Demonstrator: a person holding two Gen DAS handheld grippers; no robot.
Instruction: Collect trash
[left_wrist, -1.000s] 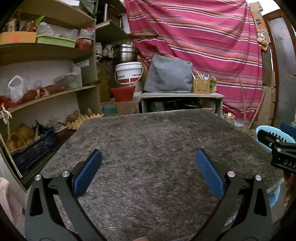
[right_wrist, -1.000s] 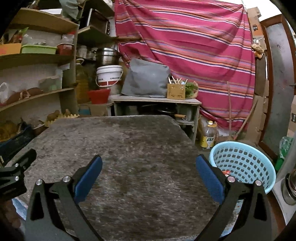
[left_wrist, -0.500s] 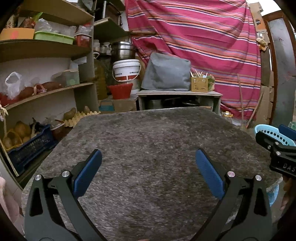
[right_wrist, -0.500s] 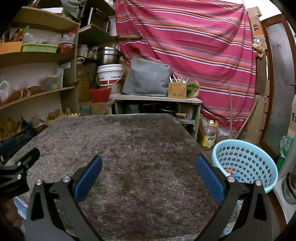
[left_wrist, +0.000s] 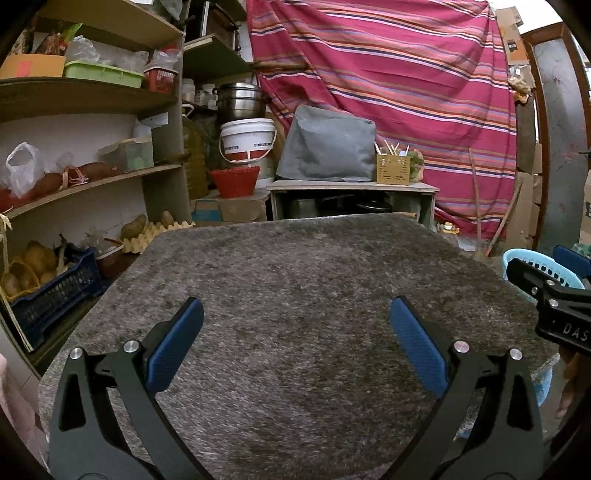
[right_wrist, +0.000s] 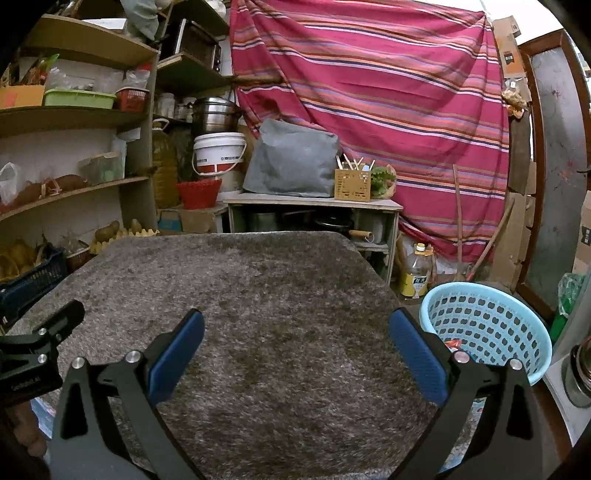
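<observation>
- The big counter covered in shaggy grey-brown carpet (right_wrist: 280, 317) takes up most of both views, so everything else is placed off that.
- Behind the counter hangs a large red striped cloth (right_wrist: 369, 92), and to the counter's left are curved wooden shelves (left_wrist: 85, 92) stuffed with boxes, bags and potatoes.
- Just past the counter's far edge is a low wooden side table (right_wrist: 314, 203) with a grey fabric cover lump (right_wrist: 291, 162) on top.
- Off the counter's right edge, lower down, sits the light blue perforated plastic basket (right_wrist: 491, 325). There's a bit of red and white trash (right_wrist: 456, 344) in the bottom of it, mostly hidden behind the jaws.
- The left gripper (left_wrist: 295, 332) hangs over the counter's near half, blue-padded jaws spread wide with nothing between them.
- The right gripper (right_wrist: 295, 336) is the same deal: over the counter's near right part, jaws spread wide, holding nothing, right pad just beside the basket in view.
- A yellow oil bottle (right_wrist: 415, 275) stands on the floor beyond the counter's right corner.
</observation>
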